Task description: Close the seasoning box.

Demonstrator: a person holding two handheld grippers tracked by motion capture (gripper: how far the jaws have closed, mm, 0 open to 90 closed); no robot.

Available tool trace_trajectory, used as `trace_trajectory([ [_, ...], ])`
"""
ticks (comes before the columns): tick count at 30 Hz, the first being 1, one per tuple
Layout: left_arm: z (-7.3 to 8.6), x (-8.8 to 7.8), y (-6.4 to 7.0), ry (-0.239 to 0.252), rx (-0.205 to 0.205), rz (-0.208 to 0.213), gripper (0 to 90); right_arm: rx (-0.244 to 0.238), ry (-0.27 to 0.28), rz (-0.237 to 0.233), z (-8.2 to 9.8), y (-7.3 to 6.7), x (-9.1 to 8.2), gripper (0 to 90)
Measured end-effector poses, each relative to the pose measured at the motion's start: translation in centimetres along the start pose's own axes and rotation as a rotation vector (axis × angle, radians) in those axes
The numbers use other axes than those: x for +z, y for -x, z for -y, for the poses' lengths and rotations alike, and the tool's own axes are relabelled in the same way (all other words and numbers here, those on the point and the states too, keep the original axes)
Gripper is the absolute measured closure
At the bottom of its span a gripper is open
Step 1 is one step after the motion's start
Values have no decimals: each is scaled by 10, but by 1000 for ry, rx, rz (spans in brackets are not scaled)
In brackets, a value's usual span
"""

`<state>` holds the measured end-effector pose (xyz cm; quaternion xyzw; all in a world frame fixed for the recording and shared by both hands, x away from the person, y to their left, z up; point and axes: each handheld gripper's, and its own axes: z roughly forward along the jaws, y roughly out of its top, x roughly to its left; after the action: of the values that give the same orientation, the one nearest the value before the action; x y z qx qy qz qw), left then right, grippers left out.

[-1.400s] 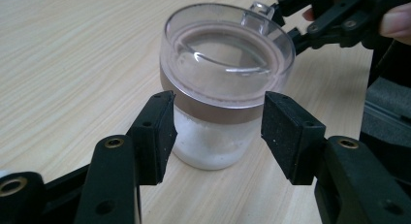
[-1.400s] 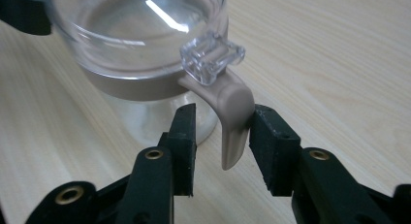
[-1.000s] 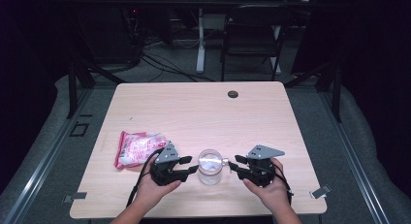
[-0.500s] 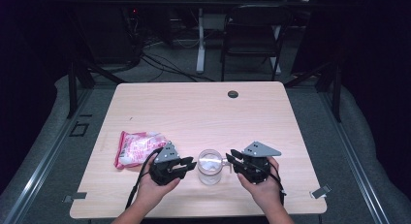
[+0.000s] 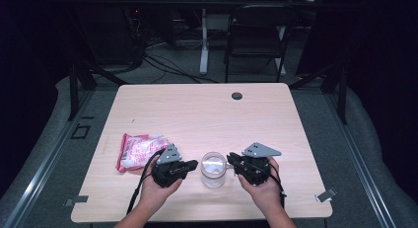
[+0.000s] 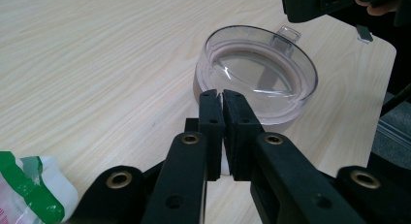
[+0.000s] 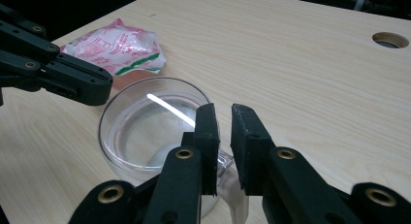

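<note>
Early in the work, judging by the layout: mug [image 5: 213, 169] on the table [image 5: 197, 109], not yet lifted, empty as far as the clear glass shows. Stands near the front edge, between the two grippers, with a pink-and-white packet [image 5: 140, 150] lying flat farther left, apart from it and untouched.

Left gripper [image 5: 193, 164]: jaws pressed together with nothing between them, tips just short of the mug's near wall. No grip on this side.

Right gripper [image 5: 230, 160]: jaws just now closing, narrowed to a slim gap, with the handle [image 7: 228, 168] sitting low between them. Cannot tell whether the pads already bite on the glass or merely flank it.

Done so far, then: both grippers brought up to the mug, one from each side, and the right lined up on the handle. Left to do, probably: a firm pinch on the handle, then the lift or carry, and whatever the packet is for.

Mug upright, long axis vertical, mouth up, base flat on the wood. Handle points toward the person's right, straight at the right gripper, away from the left one
</note>
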<state>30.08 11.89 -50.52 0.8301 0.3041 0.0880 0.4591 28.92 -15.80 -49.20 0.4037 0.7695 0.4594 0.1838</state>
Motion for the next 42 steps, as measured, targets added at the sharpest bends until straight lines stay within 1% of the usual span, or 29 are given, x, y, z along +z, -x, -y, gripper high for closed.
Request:
trace_trajectory([
  [5,2,0,-1,-3,-3,4,900,8,10,8,0,1,-1,810],
  [8,2,0,-1,-7,3,3,900,22,6,-1,0,3,-2,810],
  [9,2,0,-1,-8,0,4,900,25,3,-5,0,3,-1,809],
  [10,3,-1,-1,-10,6,3,900,26,3,-6,0,3,-1,809],
  [11,3,0,-1,-12,3,7,900,24,2,-4,0,3,-1,810],
  [13,3,0,0,-18,5,6,900,25,-4,3,2,2,0,813],
  [14,4,1,0,-22,15,7,900,23,-14,8,2,2,0,813],
  [16,5,2,1,-33,15,9,900,27,-20,7,3,3,0,811],
  [17,6,3,1,-30,17,7,900,26,-28,11,4,3,-1,809],
  [18,6,3,1,-34,16,9,900,36,-29,12,6,3,-2,806],
  [20,7,4,1,-40,27,9,900,50,-45,7,7,5,-2,799],
  [21,7,4,2,-42,23,10,900,62,-40,-3,8,5,-2,798],
  [23,8,5,1,-45,25,15,900,80,-42,-6,8,6,-2,798],
  [26,8,8,2,-53,26,20,900,92,-37,-11,9,7,-2,803],
  [29,9,10,5,-60,24,31,900,91,-37,-14,9,7,-2,808],
  [31,10,12,7,-69,37,40,900,85,-39,-9,8,7,-2,812],
  [33,11,13,10,-75,44,38,900,86,-34,-9,8,7,-1,814],
  [37,11,14,11,-71,38,48,900,85,-32,-1,8,9,-1,815],
  [41,10,15,13,-72,47,48,900,86,-29,3,8,10,0,818],
  [42,11,15,13,-73,42,54,900,86,-28,6,8,10,0,819],
])
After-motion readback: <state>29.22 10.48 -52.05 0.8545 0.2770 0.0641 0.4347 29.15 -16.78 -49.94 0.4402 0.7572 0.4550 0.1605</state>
